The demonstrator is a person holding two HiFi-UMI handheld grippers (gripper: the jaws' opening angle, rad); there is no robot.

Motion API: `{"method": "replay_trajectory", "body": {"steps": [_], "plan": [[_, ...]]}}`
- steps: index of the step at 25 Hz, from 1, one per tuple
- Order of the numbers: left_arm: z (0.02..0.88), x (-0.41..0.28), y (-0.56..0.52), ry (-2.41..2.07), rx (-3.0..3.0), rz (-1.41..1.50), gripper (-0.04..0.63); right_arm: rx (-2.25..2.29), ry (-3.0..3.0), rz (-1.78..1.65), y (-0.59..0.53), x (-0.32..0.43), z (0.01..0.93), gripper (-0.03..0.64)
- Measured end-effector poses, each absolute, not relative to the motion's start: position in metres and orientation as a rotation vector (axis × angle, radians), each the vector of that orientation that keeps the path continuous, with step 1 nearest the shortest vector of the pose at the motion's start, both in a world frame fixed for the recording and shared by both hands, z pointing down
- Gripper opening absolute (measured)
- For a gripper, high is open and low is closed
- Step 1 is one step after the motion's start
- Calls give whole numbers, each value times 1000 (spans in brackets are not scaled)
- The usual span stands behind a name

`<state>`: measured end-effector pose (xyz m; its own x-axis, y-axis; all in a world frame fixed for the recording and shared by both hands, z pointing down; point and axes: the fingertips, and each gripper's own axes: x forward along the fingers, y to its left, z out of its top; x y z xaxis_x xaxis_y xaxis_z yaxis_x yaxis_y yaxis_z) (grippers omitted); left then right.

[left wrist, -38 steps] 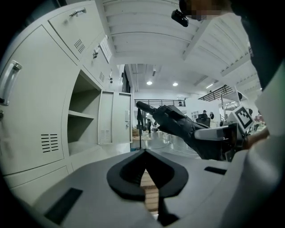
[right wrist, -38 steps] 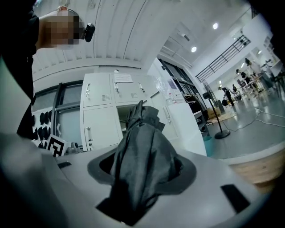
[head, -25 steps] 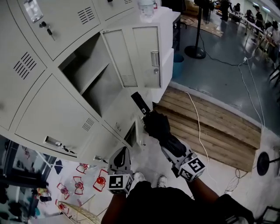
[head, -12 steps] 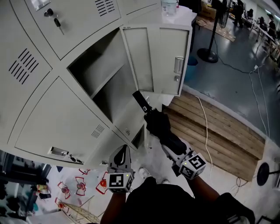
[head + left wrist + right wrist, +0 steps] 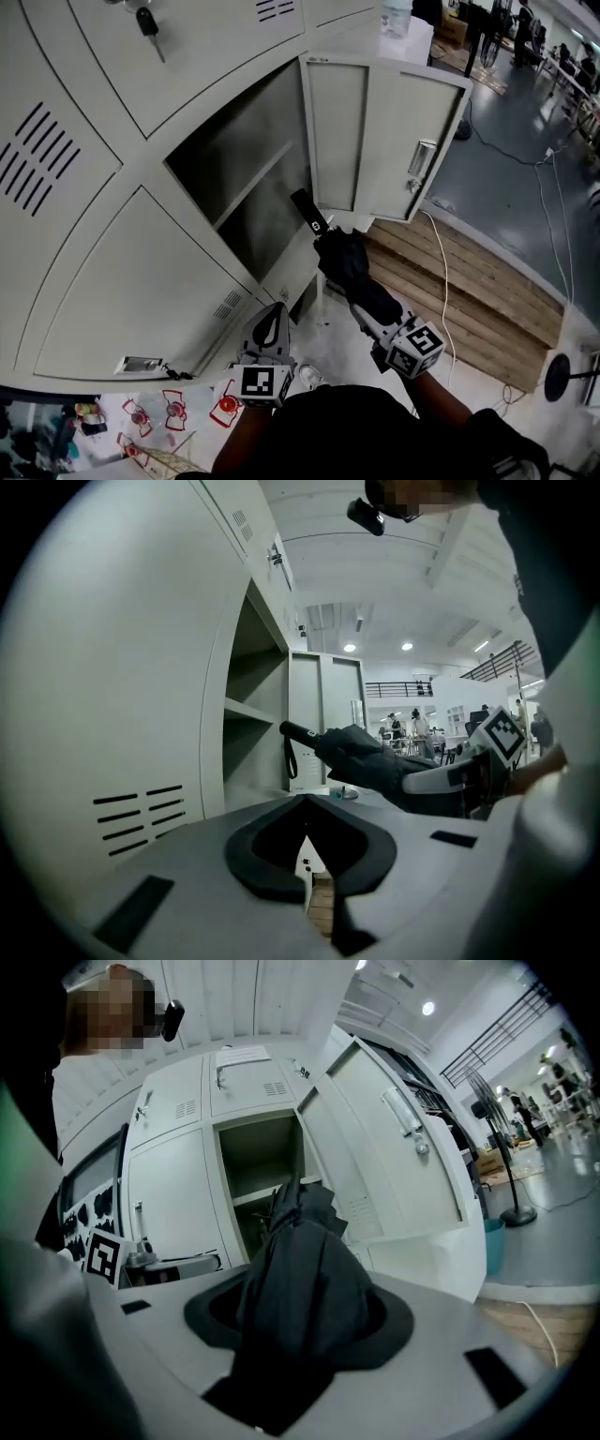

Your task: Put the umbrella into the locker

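**Umbrella held at the mouth of the open locker**

The right tongs (image 5: 366, 309) are clamped on the folded black umbrella (image 5: 343, 263). In the right gripper view its dark cloth fills the gap between the jaws of the right tongs (image 5: 300, 1321). The umbrella (image 5: 298, 1260) points ahead, nearly level, toward the locker (image 5: 122, 272).

One compartment (image 5: 246, 169) of the locker stands open, with its door (image 5: 384, 141) swung out to the right. A shelf (image 5: 251, 187) crosses it. In the head view the umbrella's handle (image 5: 307, 212) reaches the compartment's lower part, just beside the hinge side of the door. Whether the tip has passed the front edge cannot be told. In the left gripper view a strap (image 5: 289, 759) hangs from the handle (image 5: 298, 731).

The left tongs (image 5: 272, 323) sit low and left of the umbrella, apart from it, in front of the shut door below. Their jaws (image 5: 307, 855) are drawn together with nothing between them.

A key (image 5: 147, 21) hangs in an upper door. Wooden planks (image 5: 469, 281) lie on the floor to the right.
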<state>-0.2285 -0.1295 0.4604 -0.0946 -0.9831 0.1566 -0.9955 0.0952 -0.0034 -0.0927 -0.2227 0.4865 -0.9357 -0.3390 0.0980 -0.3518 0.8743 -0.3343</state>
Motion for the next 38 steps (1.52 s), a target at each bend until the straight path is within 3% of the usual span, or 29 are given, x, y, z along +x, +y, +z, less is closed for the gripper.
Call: {"method": "replay_trajectory", "body": {"steps": [23,38], "plan": [[463,-280,-180,-2267,1948,100,-2,304,-2900,429,-280,-215,497,215],[458,-284,-180,-2357,1870,118,-2,204,-2880,137,-306,-293,491,213]]}}
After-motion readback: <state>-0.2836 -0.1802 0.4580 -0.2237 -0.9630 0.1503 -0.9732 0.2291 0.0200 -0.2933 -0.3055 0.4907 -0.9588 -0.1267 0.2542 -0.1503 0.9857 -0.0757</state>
